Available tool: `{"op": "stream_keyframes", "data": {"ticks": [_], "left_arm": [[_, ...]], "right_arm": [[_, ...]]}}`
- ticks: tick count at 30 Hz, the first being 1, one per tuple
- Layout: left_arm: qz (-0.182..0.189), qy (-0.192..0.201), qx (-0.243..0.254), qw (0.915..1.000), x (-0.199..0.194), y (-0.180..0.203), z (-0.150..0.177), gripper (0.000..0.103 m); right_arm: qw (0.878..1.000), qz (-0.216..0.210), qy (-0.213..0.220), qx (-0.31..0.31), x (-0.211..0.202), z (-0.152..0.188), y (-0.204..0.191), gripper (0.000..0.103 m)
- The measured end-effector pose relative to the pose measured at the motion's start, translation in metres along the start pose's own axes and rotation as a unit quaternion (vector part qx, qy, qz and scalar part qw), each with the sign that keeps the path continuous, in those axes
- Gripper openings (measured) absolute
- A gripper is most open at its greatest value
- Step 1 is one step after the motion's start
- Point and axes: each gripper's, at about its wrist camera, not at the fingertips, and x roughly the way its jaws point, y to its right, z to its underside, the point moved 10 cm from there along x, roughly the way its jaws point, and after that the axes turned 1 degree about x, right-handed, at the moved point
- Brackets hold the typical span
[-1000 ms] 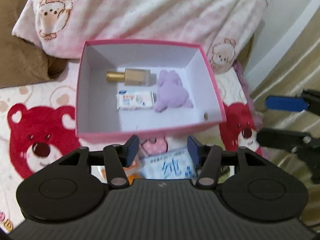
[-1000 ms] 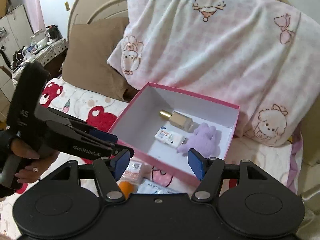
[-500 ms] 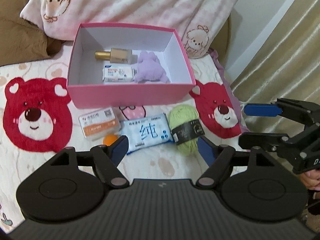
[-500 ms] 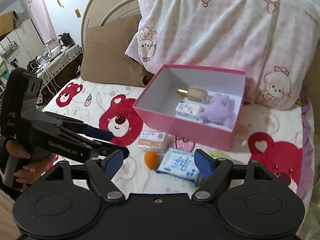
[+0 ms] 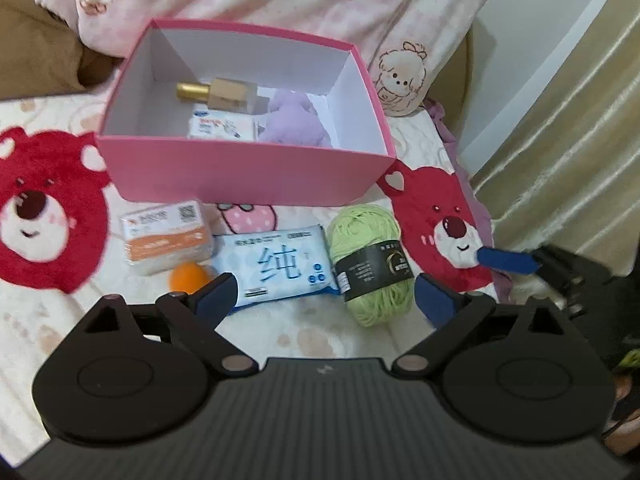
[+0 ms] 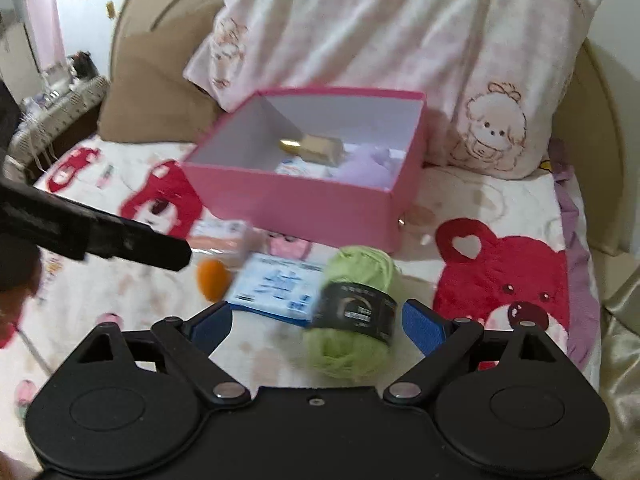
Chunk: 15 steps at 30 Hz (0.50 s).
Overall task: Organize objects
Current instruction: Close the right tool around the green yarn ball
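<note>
Your right gripper (image 6: 316,326) is spread wide and empty, with the green yarn skein (image 6: 352,312) at twelve o'clock; close on its paper band, since the soft yarn compresses. Your left gripper (image 5: 324,296) is likewise wide, over the glossy wipes pack (image 5: 276,266). The rigid pink box (image 5: 248,178) waits beyond, probably cardboard.

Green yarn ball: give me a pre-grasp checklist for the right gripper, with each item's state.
1. Right gripper open: ok.
2. Right gripper holds nothing: ok.
3. Green yarn ball in front of its jaws, not yet between them: ok.
4. Yarn free of the blue wipes pack: cannot tell, they overlap in view.
5. Pink box has bare floor for it: ok.
6. Left gripper open, aimed at the wipes pack, not the yarn: ok.
</note>
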Motion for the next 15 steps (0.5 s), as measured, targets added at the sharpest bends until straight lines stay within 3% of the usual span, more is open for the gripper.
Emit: {"op": "stream_keyframes", "data": {"ticks": [6,10,12,15], "left_arm": [[0.012,-0.007,-0.003,0.9999,0.031,0.006,0.01,0.093],[0.027,0.007,-0.007,0.9996,0.043,0.01,0.014,0.093],[0.029,0.008,-0.003,0.9995,0.052,0.012,0.016,0.092],[0.038,0.005,-0.007,0.9992,0.066,0.015,0.019,0.092]], "right_arm": [[0.999,0.019,0.016,-0.025,0.02,0.005,-0.009,0.094],[0.989,0.114,0.071,-0.07,0.029,0.015,-0.001,0.094],[0.984,0.141,0.077,-0.072,0.035,0.025,0.008,0.094],[0.988,0.122,0.06,-0.071,0.044,0.034,0.011,0.094]]}}
